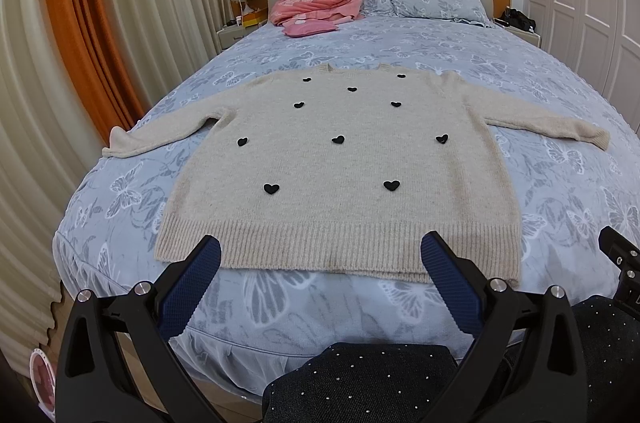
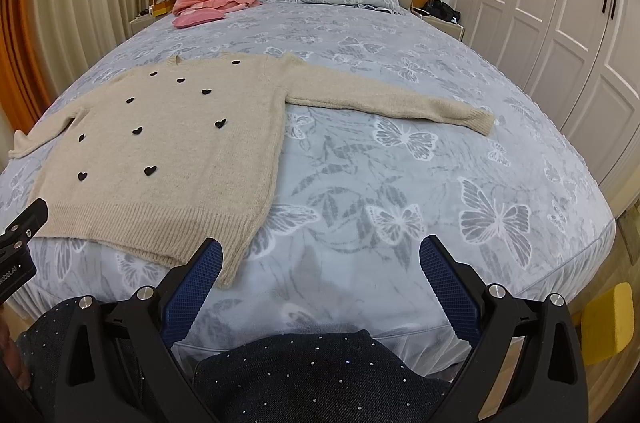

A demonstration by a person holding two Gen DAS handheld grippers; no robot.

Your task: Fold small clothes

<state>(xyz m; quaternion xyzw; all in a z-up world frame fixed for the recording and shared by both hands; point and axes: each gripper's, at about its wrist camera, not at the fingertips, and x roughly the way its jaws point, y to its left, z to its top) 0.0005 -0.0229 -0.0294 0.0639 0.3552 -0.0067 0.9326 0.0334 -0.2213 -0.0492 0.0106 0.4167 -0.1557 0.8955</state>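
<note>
**Loose knit, wide jaws: where the first fold could slip**

The left gripper (image 1: 320,255) hangs with its jaws spread wide and nothing between them, its blue pads (image 1: 192,287) framing the ribbed hem at the bottom centre of the left wrist view. The right gripper (image 2: 320,255) is equally wide and empty, low in its own frame, aimed at bare bedspread (image 2: 440,183) just beside the hem's corner.

The cream sweater (image 1: 340,163) lies flat and face up across the middle of the left view, sleeves stretched out toward both edges; in the right view it fills the left half.

The likely trouble: a pinch may catch only the top layer of fluffy knit, so the back drags behind. The pads may also snag the soft bedspread beneath. The long sleeve (image 2: 392,105) could trail and bunch if the body is lifted first.
</note>
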